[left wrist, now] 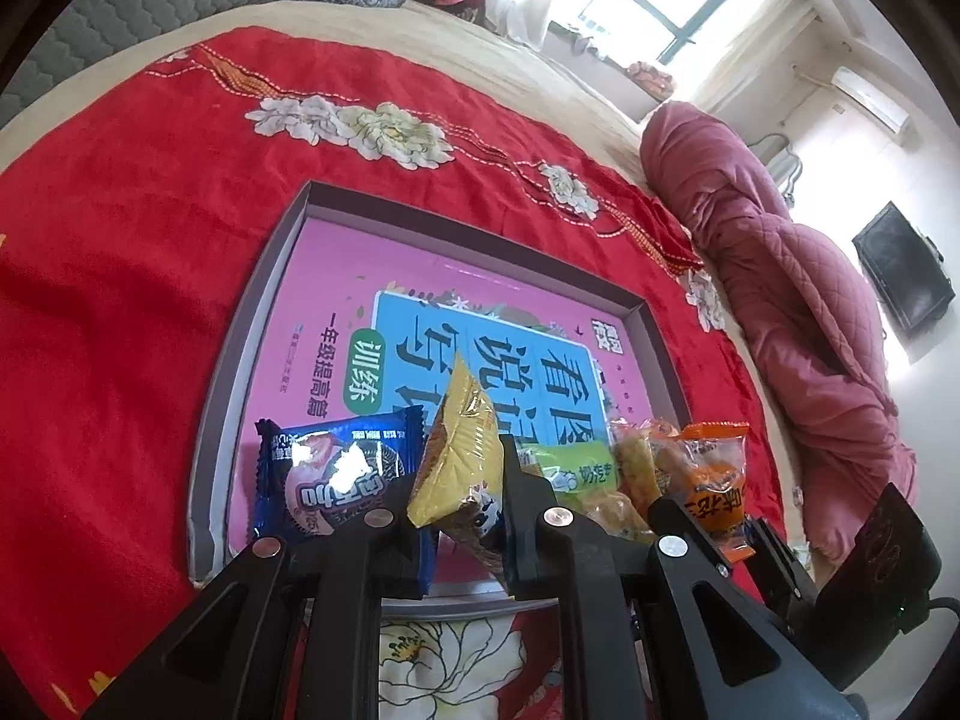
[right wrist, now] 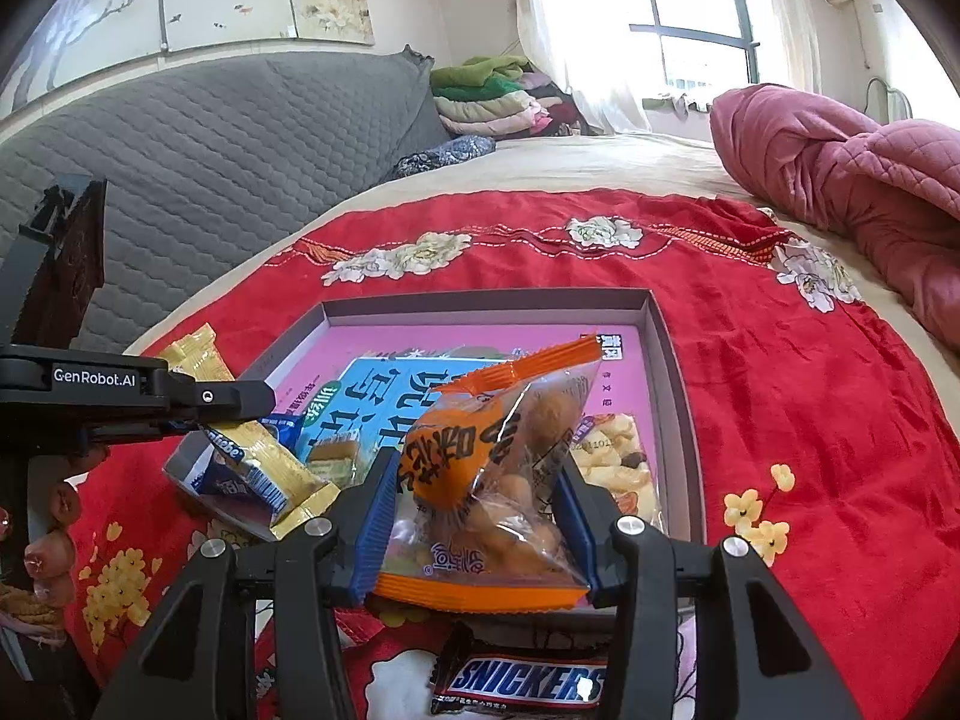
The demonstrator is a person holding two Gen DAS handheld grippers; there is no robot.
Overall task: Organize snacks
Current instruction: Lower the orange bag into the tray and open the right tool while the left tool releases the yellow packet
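My left gripper (left wrist: 462,480) is shut on a yellow snack packet (left wrist: 459,450), held over the near edge of a shallow grey box (left wrist: 240,324) lined with a pink and blue book. A blue cookie packet (left wrist: 336,474) lies in the box at its left. My right gripper (right wrist: 477,498) is shut on an orange and clear snack bag (right wrist: 492,468), also over the box (right wrist: 672,372). The left gripper (right wrist: 204,402) with its yellow packet (right wrist: 276,468) shows at the left of the right wrist view. The orange bag (left wrist: 714,480) shows at the right of the left wrist view.
Green and yellow snack packets (left wrist: 576,468) lie in the box's near right. A Snickers bar (right wrist: 522,684) lies on the red flowered blanket (right wrist: 810,420) in front of the box. A pink quilt (right wrist: 852,174) is piled at the right. A grey padded headboard (right wrist: 210,150) is behind.
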